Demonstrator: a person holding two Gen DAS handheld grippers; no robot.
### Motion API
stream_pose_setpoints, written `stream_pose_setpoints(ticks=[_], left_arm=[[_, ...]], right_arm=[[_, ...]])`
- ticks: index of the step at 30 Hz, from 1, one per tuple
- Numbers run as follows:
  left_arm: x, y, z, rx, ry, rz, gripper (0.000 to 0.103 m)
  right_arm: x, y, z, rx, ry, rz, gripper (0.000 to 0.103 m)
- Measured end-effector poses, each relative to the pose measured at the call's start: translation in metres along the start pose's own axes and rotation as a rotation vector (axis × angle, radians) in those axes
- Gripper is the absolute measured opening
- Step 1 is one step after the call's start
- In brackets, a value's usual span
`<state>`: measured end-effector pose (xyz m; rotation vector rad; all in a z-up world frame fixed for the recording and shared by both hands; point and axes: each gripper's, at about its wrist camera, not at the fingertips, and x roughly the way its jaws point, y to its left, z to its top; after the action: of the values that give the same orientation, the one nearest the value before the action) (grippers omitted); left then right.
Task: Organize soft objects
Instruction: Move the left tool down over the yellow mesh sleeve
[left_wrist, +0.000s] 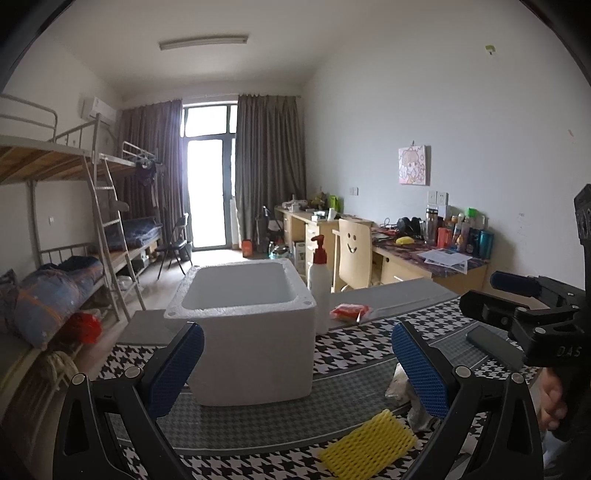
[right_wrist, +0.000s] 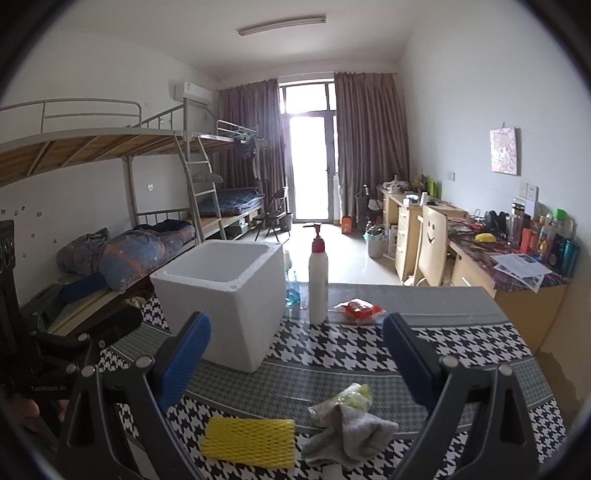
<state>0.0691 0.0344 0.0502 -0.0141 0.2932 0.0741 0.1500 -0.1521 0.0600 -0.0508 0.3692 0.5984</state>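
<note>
Start of task: left gripper (left_wrist: 297, 363) and right gripper (right_wrist: 297, 356) hover, fingers apart, empty. Yellow foam net (right_wrist: 248, 441) and grey sock (right_wrist: 349, 435) lie at table near edge. Next: grasp one, drop into foam box (right_wrist: 218, 295).

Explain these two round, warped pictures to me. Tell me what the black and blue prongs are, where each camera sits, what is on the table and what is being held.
The prongs are two hand-held grippers, each with a wide-angle camera looking out along its two blue-padded fingers. One picture comes from the left gripper, the other from the right gripper. Both are open and hold nothing. In the left view, the right gripper shows at the right edge.

On the houndstooth table stand a white foam box, open at the top, and a pump bottle. Beside the bottle lies a red packet. Nearest the grippers lie a yellow foam net and a grey cloth with something pale yellow-green behind it. The room behind has bunk beds and desks.
</note>
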Motion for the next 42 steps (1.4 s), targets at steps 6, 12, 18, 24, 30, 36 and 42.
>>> stream_pose_setpoints(ticks=[6, 12, 18, 24, 30, 36, 42], left_arm=[[0.003, -0.001, -0.007, -0.013, 0.019, -0.022, 0.102], [0.005, -0.005, -0.014, -0.019, 0.031, -0.050, 0.102], [0.010, -0.012, -0.023, -0.024, 0.036, -0.082, 0.102], [0.019, -0.016, -0.033, -0.030, 0.072, -0.100, 0.102], [0.023, -0.018, -0.041, -0.025, 0.089, -0.116, 0.102], [0.025, -0.019, -0.047, -0.028, 0.106, -0.116, 0.102], [0.030, -0.024, -0.054, -0.016, 0.136, -0.134, 0.102]], right_arm=[[-0.006, -0.006, -0.008, 0.012, 0.003, -0.021, 0.096], [-0.010, -0.006, -0.021, 0.007, -0.001, -0.037, 0.096], [-0.011, -0.011, -0.034, 0.019, 0.012, -0.056, 0.096], [-0.010, -0.017, -0.047, 0.023, 0.028, -0.095, 0.096], [-0.007, -0.027, -0.058, 0.048, 0.050, -0.112, 0.096], [-0.006, -0.033, -0.069, 0.061, 0.069, -0.132, 0.096], [-0.012, -0.037, -0.079, 0.069, 0.086, -0.154, 0.096]])
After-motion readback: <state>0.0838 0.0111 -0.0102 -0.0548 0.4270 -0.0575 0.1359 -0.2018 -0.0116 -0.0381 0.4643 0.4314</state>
